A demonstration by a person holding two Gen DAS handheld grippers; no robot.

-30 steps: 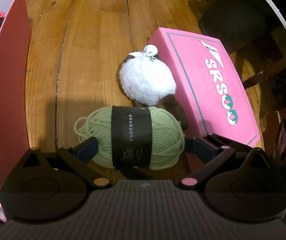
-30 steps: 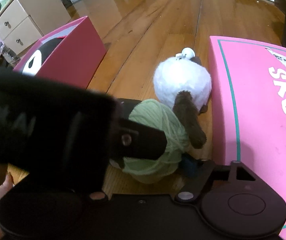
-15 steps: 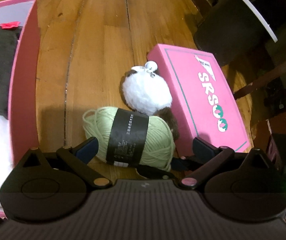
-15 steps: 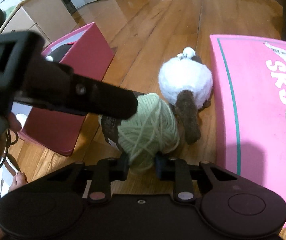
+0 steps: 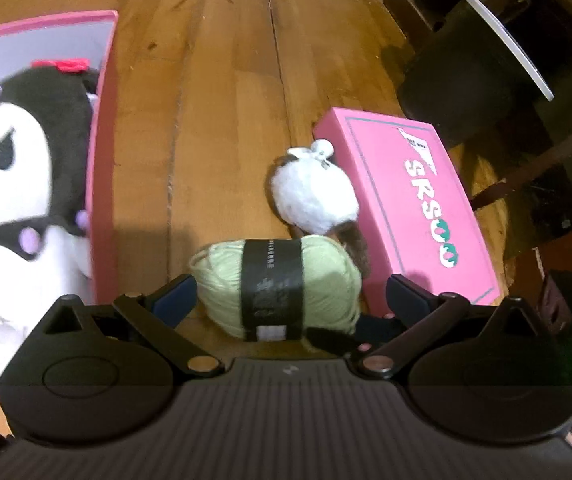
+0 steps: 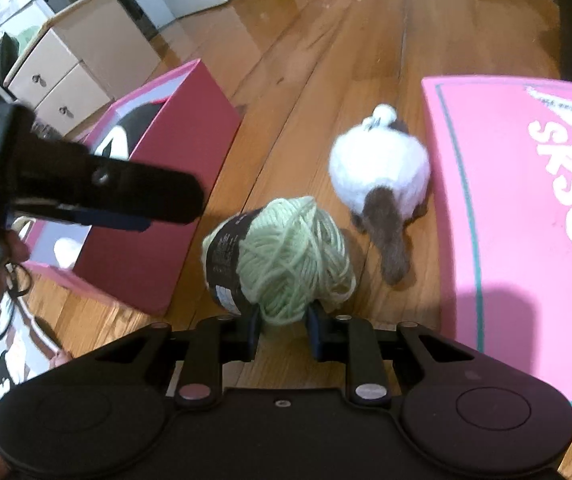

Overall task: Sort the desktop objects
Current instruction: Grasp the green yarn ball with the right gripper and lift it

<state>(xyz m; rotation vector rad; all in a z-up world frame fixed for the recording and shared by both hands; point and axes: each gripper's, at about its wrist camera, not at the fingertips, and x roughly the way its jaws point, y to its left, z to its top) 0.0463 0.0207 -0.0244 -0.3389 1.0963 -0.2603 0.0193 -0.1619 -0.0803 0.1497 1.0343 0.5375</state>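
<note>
A ball of pale green yarn [image 6: 286,256] with a black paper band is held in my right gripper [image 6: 283,322], whose jaws are shut on its near end. In the left wrist view the yarn [image 5: 277,280] sits below my left gripper [image 5: 290,292], which is open and empty above it. The left gripper also shows in the right wrist view [image 6: 97,196], at the left. A white and brown furry toy [image 6: 380,176] lies on the wooden floor beside a flat pink lid [image 6: 522,208] marked SRSOO. An open pink box [image 5: 103,152] holds a black and white plush [image 5: 17,168].
A dark chair or furniture base [image 5: 458,80] stands beyond the pink lid. A beige drawer cabinet [image 6: 73,72] stands behind the open box. Bare wooden floor [image 5: 221,80] lies between the box and the lid.
My left gripper let go of the yarn and rose, bringing the plush in the box into view. My right gripper closed on the yarn's end and holds it.
</note>
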